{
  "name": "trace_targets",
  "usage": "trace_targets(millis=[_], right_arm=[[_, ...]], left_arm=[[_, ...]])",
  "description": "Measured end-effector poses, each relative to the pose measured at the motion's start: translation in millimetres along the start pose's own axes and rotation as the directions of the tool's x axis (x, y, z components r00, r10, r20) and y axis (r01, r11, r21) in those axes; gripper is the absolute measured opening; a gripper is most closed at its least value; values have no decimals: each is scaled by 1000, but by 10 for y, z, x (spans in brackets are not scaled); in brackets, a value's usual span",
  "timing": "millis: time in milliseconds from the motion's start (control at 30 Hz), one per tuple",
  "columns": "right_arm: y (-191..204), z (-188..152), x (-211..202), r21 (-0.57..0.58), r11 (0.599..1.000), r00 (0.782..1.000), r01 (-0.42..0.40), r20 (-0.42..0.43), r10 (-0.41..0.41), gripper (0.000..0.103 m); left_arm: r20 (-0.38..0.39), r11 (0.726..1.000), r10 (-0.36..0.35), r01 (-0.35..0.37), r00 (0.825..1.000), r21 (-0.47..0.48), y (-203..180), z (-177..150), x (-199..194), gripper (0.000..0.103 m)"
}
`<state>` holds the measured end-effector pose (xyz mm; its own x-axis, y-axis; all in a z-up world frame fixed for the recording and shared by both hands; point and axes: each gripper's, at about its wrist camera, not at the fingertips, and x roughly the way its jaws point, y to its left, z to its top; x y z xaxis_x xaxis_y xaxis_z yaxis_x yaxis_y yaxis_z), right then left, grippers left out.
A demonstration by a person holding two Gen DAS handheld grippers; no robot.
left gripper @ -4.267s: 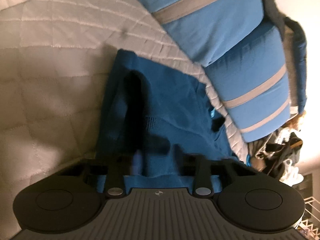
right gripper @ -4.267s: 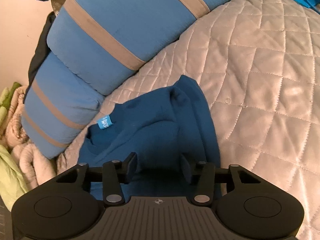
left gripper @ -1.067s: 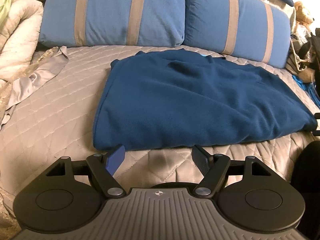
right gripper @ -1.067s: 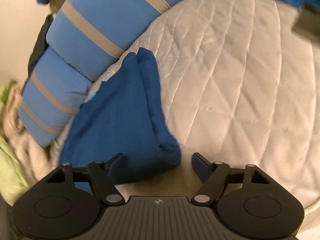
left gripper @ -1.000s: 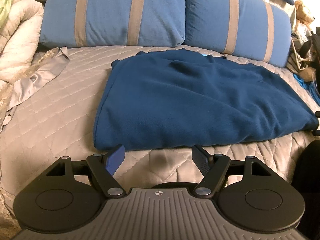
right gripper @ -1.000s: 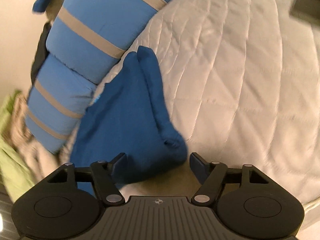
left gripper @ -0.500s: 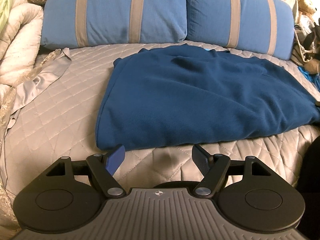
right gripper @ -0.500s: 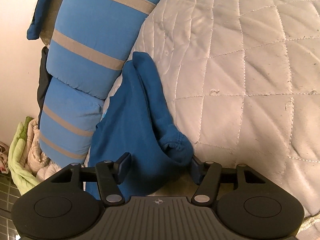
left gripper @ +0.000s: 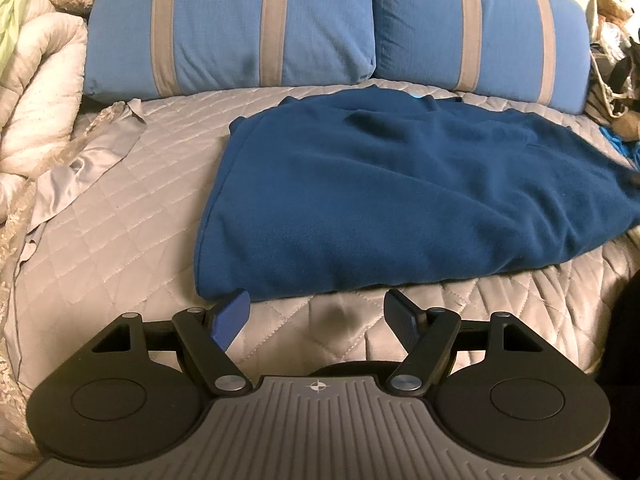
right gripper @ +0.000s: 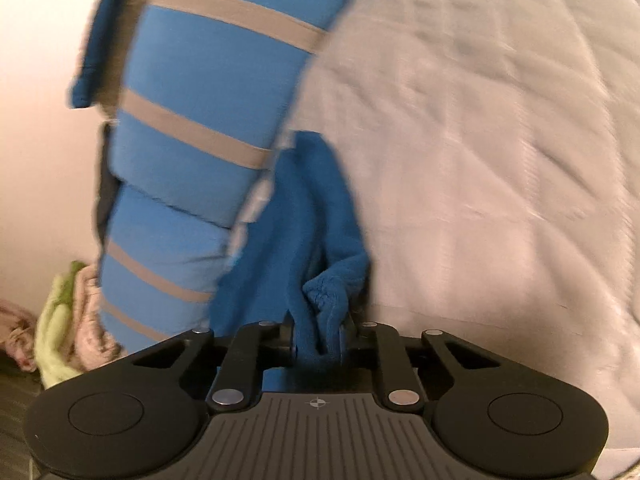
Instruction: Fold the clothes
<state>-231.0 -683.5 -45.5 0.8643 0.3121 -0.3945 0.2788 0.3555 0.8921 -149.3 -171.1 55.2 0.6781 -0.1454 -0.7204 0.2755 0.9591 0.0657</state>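
The right gripper (right gripper: 318, 344), spread around the fleece's (left gripper: 400, 200) corner a second before, was closing, its jaws pinching that bunched corner. The fleece lay flat mid-bed (left gripper: 100, 240), below the pillows (left gripper: 240, 28). The left gripper (left gripper: 316, 320) hung wide and empty at its near edge. A fold could probably begin.

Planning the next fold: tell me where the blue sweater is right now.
In the left wrist view the blue sweater lies spread on the quilted bedspread, just below the two striped pillows. The right gripper is closing on a bunched corner.
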Motion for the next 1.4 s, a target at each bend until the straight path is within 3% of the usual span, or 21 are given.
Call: trace_targets(millis=[200,600,867,1000,1167,1233,1300,1400], right_arm=[[459,23,-34,-169,985,999,-31,-13,29,19],[990,-171,120,-327,944,998,-51,-48,38,19],[1670,-443,441,-486,870,993,-83,-114,31,18],[2264,-844,789,-632,765,985,-123,-171,17,18],[2974,-1900,1493,-809,555,965,-193,-258,-42,18],[3050,-2447,1827,-878,438,959,-193,-263,-103,18],[2986,-2874,2104,-917,352,947,-185,-262,-184,18],[2826,-3241,2278,-934,291,929,-205,-280,-244,18]], left_arm=[[6,1000,-4,4,1000,-10,19,-3,-8,74],[73,999,-29,31,997,-32,37,-18,-108,74],[147,989,-93,108,985,-97,193,-56,-233,74],[150,984,-92,113,984,-138,313,-111,-285,74],[129,981,-52,75,990,-180,533,-290,-352,73],[113,979,-31,53,993,-198,637,-377,-364,73],[93,975,-14,34,996,-220,753,-461,-376,73],[76,967,2,17,997,-254,914,-561,-408,73]])
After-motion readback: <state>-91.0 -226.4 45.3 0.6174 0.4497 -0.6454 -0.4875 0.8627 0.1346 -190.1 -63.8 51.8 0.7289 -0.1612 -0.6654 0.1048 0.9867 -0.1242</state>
